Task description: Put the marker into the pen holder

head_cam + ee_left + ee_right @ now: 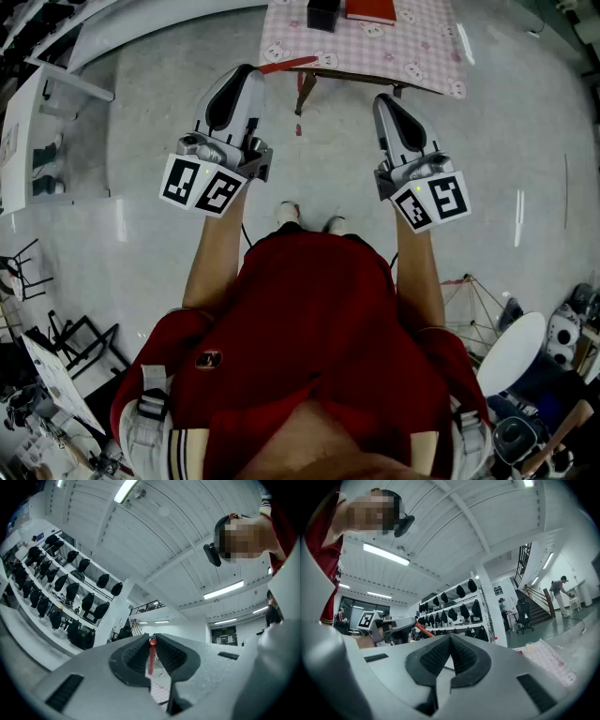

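The left gripper [153, 637] is clamped on the red marker [151, 656], and the right gripper [450, 637] is pinched shut on nothing. From the head view the marker runs roughly left-right, poking out rightward by the near-left corner of the pink-checked table [375, 52]. Can't tell which end is the cap. The black pen holder [322, 13] sits farther back, cut off by the frame.

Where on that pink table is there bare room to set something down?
The pink cloth is bare along its near edge and right of the red book. Farther back it is crowded: the black pen holder stands beside the book. The red marker in the left tongs shows at the near left corner.
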### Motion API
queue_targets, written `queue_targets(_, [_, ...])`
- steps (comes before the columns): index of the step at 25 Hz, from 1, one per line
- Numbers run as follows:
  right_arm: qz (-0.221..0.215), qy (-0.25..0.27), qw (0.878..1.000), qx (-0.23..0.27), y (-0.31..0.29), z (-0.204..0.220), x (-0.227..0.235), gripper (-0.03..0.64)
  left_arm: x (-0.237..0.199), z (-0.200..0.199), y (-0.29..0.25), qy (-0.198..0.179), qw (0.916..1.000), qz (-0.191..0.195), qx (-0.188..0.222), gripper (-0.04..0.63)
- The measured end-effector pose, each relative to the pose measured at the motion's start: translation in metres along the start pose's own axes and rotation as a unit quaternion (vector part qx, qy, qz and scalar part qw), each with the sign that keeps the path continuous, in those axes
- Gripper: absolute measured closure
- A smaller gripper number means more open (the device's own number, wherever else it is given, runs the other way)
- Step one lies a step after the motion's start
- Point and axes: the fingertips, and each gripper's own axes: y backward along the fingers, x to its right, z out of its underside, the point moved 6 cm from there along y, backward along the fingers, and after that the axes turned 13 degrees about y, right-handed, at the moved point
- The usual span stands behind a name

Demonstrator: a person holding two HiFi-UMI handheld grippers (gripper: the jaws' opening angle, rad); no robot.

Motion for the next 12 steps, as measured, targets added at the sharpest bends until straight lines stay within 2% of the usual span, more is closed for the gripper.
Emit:
queue_targets(7, [0.007,-0.018,1.000,0.008,-0.014,0.003,-0.017,0.618,-0.022,-0.009,0.013,0.014,0.9998,0.005,0.010,0.546])
queue_targets(12, [0.018,-0.011,1.000,0.004,-0.030,0.004,-0.035,0.618,-0.047,-0.019,0.025,0.023,0.9995,0.011,0.019,0.546])
